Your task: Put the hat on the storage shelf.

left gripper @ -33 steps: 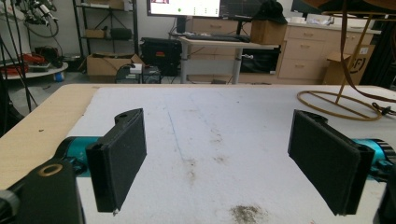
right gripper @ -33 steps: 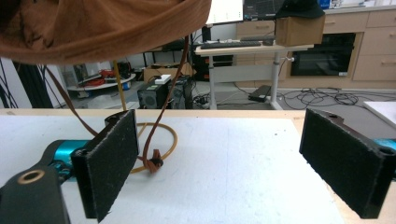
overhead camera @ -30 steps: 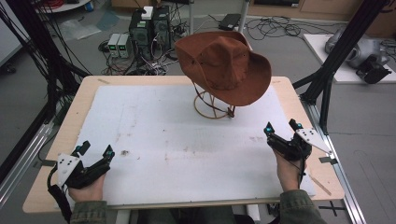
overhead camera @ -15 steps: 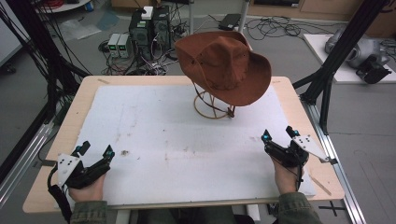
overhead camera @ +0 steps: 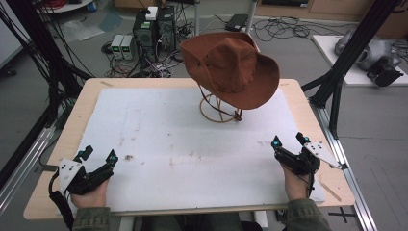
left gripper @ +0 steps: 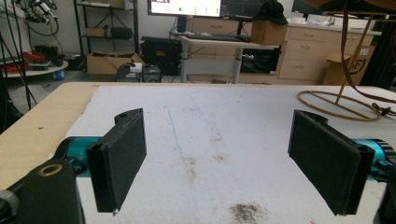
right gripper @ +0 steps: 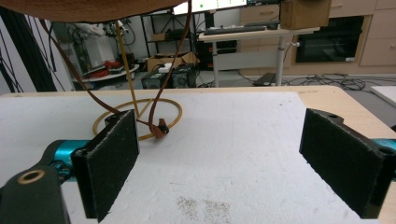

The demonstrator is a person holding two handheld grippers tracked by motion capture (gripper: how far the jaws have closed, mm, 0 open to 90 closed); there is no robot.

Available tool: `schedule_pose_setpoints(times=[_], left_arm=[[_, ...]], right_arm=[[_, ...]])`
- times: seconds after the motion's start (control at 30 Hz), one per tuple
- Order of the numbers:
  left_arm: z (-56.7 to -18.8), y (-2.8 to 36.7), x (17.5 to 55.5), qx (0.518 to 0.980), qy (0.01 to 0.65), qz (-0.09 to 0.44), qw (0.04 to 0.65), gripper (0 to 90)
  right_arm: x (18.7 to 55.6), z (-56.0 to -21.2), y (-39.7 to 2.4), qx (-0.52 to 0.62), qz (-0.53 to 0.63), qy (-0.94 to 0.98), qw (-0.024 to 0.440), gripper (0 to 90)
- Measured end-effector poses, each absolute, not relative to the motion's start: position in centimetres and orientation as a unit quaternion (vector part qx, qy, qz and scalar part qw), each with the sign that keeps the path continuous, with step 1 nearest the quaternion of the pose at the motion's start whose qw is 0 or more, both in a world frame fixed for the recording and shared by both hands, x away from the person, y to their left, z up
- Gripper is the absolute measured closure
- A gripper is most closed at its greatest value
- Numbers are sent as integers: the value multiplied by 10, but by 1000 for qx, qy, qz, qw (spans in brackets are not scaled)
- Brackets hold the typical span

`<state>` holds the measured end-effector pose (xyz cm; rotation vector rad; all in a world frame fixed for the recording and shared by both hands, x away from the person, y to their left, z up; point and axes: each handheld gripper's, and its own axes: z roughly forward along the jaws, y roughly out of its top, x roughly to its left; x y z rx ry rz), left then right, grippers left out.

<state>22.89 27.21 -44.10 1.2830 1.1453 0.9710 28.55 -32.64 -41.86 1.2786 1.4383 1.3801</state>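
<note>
A brown wide-brimmed hat (overhead camera: 233, 67) rests tilted on a yellow wire stand (overhead camera: 219, 108) at the back middle of the white mat (overhead camera: 159, 139). Its brown chin cord (right gripper: 156, 123) hangs down to the stand's ring (right gripper: 137, 116). My left gripper (overhead camera: 98, 156) lies near the front left corner, open, nothing between its pads (left gripper: 116, 163). On the front right, well short of the hat, my right gripper (overhead camera: 288, 140) is open and empty too. The stand's ring (left gripper: 341, 100) also shows far right in the left gripper view.
The mat covers a wooden table (overhead camera: 53, 159) whose bare edges show on all sides. Black frame posts (overhead camera: 337, 72) stand at both sides. Computer boxes (overhead camera: 154, 26) and cables lie on the floor behind.
My right gripper has drawn back a little toward the front edge of the table. The left gripper and the hat have stayed where they were.
</note>
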Motion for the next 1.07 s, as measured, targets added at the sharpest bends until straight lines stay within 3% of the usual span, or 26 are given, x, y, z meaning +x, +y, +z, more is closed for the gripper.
schedule_pose_setpoints(times=[1.07], left_arm=[[-443,276,232,538,493,403,553,196]], right_arm=[[288,-426,-326,512,527,580,353,113]])
